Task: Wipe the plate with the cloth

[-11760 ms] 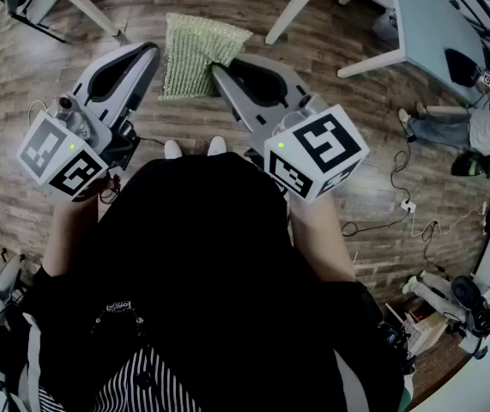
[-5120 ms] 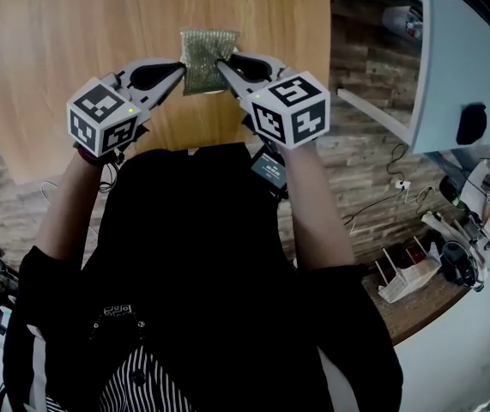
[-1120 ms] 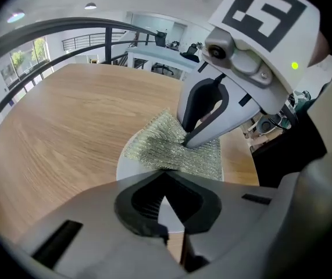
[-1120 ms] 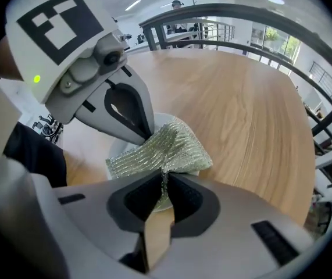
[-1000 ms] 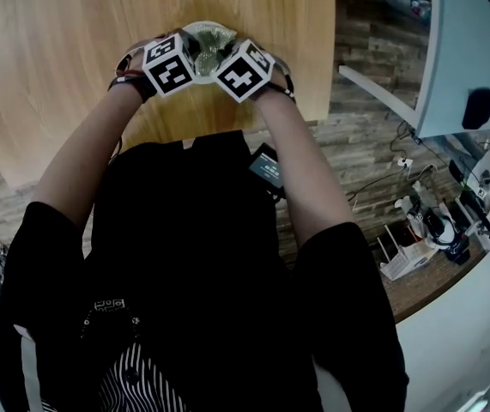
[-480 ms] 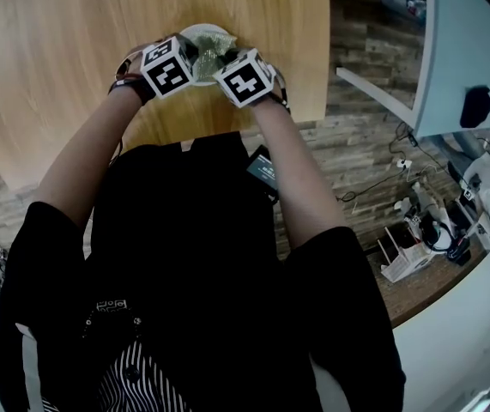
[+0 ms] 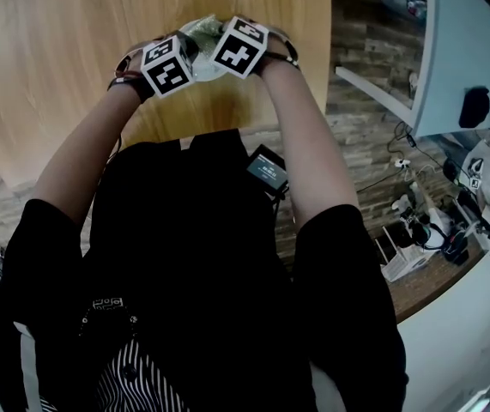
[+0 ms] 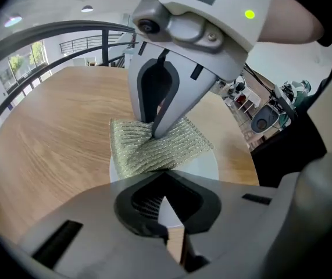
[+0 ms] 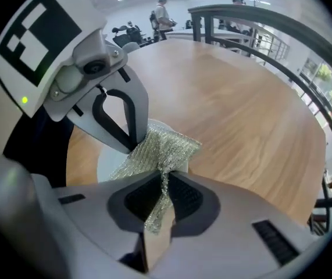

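Observation:
A white plate point(image 8: 203, 166) lies on the round wooden table point(image 8: 55, 127), near the edge closest to me. My left gripper point(image 8: 164, 199) is shut on the plate's near rim and shows in the right gripper view point(image 9: 134, 146) with its tips at that rim. A green-gold mesh cloth point(image 9: 163, 147) lies draped over the plate. My right gripper point(image 9: 164, 192) is shut on a bunched corner of the cloth and presses it onto the plate point(image 9: 109, 163). In the head view both marker cubes hide most of the plate, and a bit of cloth point(image 7: 202, 27) shows beyond them.
Bare tabletop point(image 7: 64, 50) spreads to the left of the plate and beyond it. The table's right edge point(image 7: 328, 50) is close to the right hand. A black railing point(image 9: 282, 34) curves behind the table, and people point(image 9: 161, 13) stand far off.
Over the last second the right gripper has slid away from me across the plate, dragging the cloth. The left gripper has stayed at the rim. Seconds earlier both grippers carried the cloth to the table.

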`<action>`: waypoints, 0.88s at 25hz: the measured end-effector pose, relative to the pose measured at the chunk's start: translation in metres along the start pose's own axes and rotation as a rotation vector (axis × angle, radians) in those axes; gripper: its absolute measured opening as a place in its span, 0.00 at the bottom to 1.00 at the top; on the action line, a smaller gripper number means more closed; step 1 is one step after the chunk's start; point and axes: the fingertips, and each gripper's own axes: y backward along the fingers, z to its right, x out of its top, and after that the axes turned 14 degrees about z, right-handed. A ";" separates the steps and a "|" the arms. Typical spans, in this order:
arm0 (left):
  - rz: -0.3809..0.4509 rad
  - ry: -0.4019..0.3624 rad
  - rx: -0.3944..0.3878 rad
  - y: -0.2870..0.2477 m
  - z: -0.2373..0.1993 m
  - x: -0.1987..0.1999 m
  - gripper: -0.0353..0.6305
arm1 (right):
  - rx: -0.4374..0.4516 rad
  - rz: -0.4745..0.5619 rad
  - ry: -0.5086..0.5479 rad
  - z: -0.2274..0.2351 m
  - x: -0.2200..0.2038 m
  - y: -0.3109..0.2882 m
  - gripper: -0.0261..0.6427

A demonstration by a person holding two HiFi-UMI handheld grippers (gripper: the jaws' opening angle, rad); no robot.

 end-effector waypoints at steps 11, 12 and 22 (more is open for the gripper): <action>0.012 -0.008 0.010 0.001 0.005 0.001 0.04 | -0.257 0.230 -0.433 -0.024 -0.024 0.016 0.10; 0.010 -0.008 0.016 0.002 0.007 0.002 0.04 | -0.276 0.239 -0.485 -0.030 -0.028 0.018 0.10; 0.001 0.017 0.068 0.001 0.013 0.002 0.05 | -0.106 0.395 -0.948 -0.071 -0.051 0.019 0.10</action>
